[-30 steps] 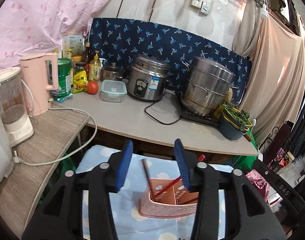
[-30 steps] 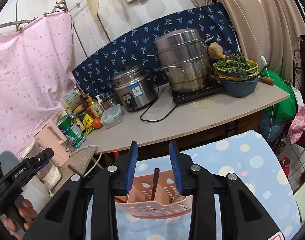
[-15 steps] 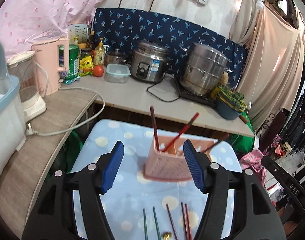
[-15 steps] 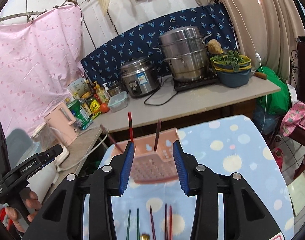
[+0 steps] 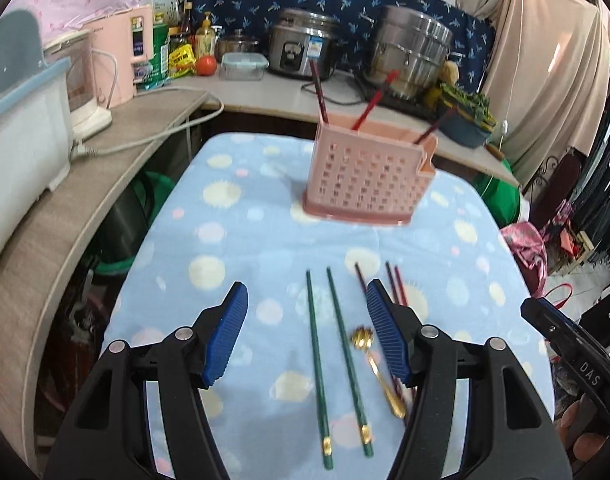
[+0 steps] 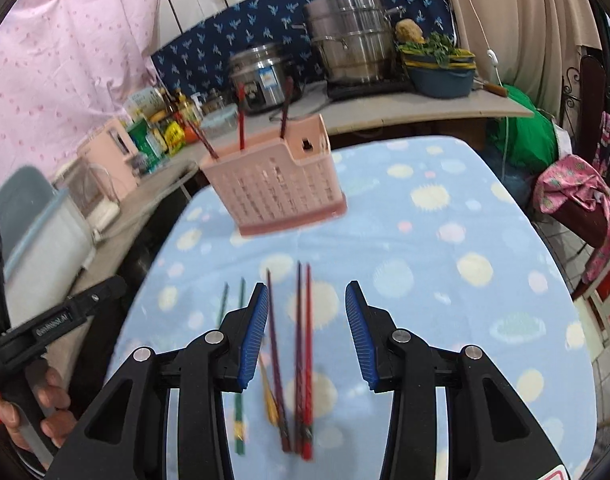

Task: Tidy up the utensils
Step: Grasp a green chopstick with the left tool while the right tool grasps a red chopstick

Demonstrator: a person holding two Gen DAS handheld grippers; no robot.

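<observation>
Standing toward the far end of the blue dotted cloth (image 5: 233, 240), the pink slotted holder (image 5: 369, 176) carries three dark red chopsticks (image 5: 320, 92) leaning apart. Nearer, two green chopsticks (image 5: 317, 364) with gold bands lie side by side, beside a gold spoon (image 5: 379, 364) and several red chopsticks (image 6: 301, 344). The left gripper (image 5: 307, 334) hangs spread above the green pair, holding nothing; the right gripper (image 6: 305, 332) is spread above the red ones, also holding nothing.

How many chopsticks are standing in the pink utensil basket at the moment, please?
3 show: one upright at the left end, one leaning near the middle, one slanting out at the right end. Shorter ones may be hidden inside.
</observation>
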